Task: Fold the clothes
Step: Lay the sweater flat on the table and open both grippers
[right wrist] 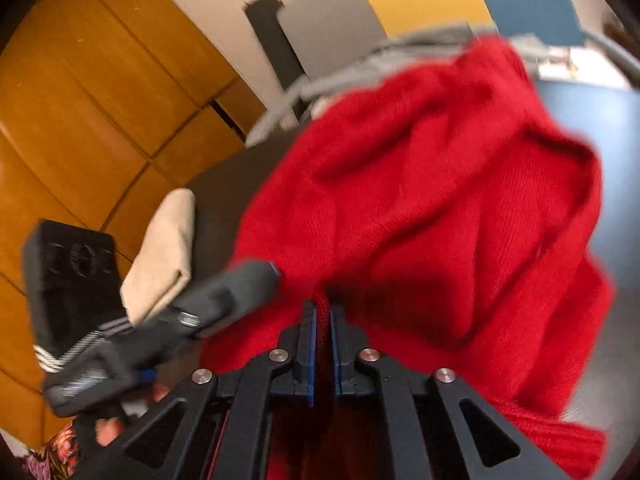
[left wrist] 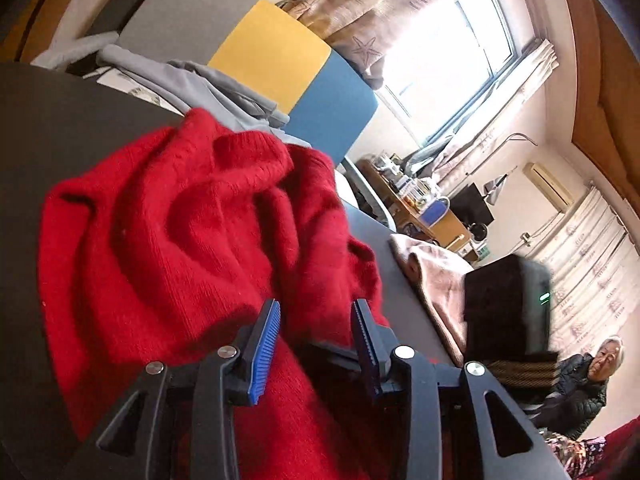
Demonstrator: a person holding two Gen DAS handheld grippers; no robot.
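Note:
A red knit sweater (left wrist: 168, 232) lies crumpled on the dark grey table (left wrist: 48, 128). My left gripper (left wrist: 316, 312) is open; its blue-padded fingers straddle a fold of the sweater near the garment's near edge, and the cloth runs between them and under the gripper. In the right wrist view the sweater (right wrist: 440, 200) fills the middle. My right gripper (right wrist: 323, 308) is shut on a pinched ridge of the red sweater. The left gripper (right wrist: 240, 284) shows there at the left, blurred, its tip touching the sweater's edge.
A folded beige towel (left wrist: 432, 280) (right wrist: 168, 248) lies on the table beside the sweater. Grey clothes (left wrist: 192, 80) are piled at the table's far side against grey, yellow and blue panels (left wrist: 272, 56). A seated person (left wrist: 592, 380) is at the far right. Wooden cabinets (right wrist: 80, 100) stand behind.

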